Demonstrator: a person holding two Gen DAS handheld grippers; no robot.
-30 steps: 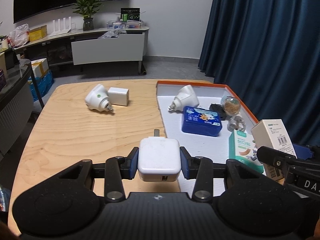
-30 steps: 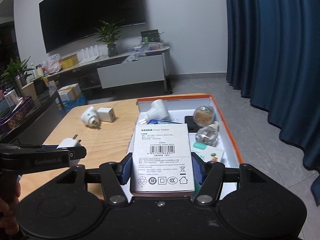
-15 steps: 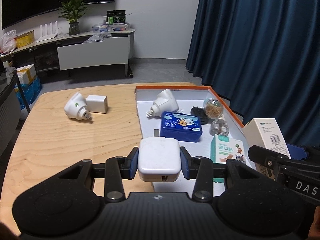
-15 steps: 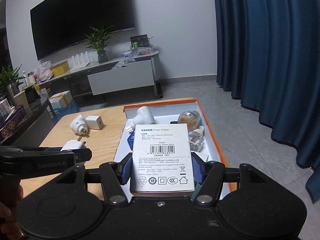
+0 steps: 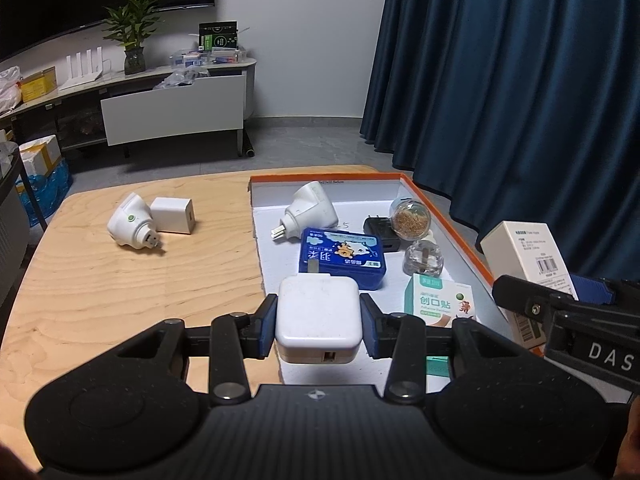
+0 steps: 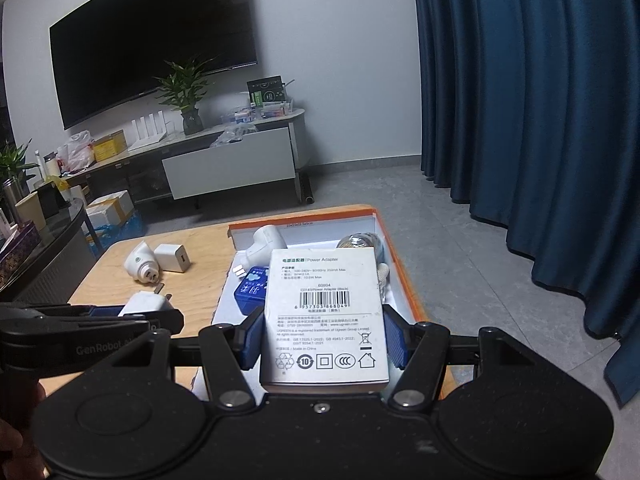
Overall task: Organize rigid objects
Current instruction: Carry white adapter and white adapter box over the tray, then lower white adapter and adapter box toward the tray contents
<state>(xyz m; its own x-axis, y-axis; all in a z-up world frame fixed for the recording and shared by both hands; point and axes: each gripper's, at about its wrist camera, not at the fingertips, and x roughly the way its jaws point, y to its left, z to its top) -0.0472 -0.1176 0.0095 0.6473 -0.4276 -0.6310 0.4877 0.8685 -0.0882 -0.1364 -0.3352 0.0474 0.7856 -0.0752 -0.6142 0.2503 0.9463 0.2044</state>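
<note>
White charger — square, USB port, in left claw

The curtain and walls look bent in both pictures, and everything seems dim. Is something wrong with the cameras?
Left wrist view: a fisheye lens bows the blue curtain; the room is dim, yet the white charger is sharp. Right wrist view: the same bowing bends the television, and the box label stays readable.

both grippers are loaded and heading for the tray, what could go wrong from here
1. The orange-rimmed tray is already crowded; the white charger in the left gripper might land on the blue tin.
2. The right gripper with its power adapter box is close beside the left; they may collide.
</note>
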